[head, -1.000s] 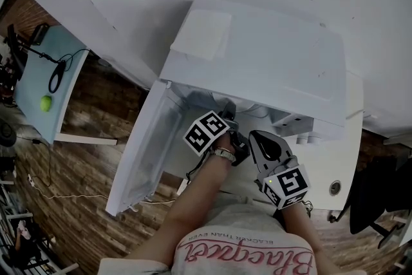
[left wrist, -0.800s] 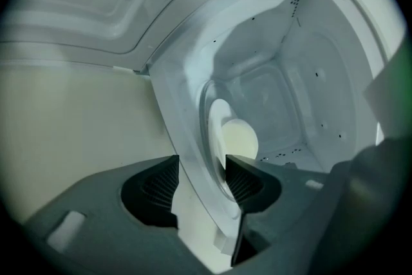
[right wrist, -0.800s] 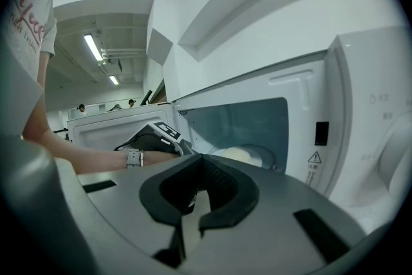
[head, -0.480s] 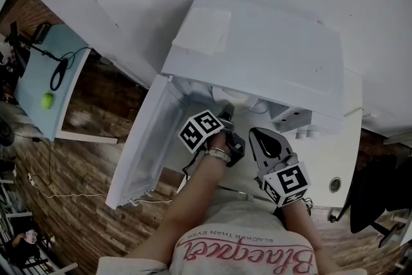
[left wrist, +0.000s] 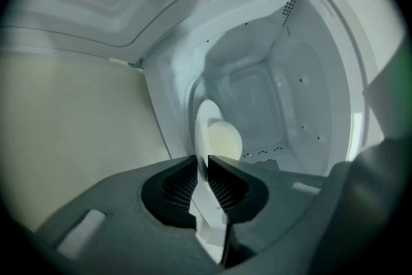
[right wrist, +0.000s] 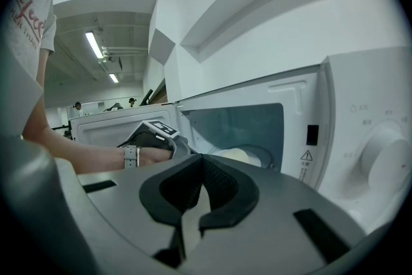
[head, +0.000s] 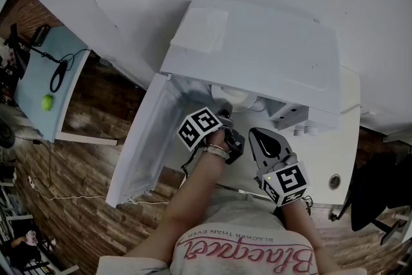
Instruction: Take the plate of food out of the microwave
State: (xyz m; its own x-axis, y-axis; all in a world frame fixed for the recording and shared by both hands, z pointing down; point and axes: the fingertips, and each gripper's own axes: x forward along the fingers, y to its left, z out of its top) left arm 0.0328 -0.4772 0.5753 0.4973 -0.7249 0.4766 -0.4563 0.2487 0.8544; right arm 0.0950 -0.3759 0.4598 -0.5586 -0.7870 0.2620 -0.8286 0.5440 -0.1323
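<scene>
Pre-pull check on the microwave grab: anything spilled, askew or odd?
Nothing stands out. The left gripper jaws have just been closing on the plate rim inside the microwave; the food sits on it, no spill visible.

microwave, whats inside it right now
A white plate carrying a pale mound of food, its near rim pinched by the left gripper, whose jaws have just been closing. What lies under the plate is covered.

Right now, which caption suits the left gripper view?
Left gripper, jaws just closing, pinches the rim of the food plate inside the open microwave.
</scene>
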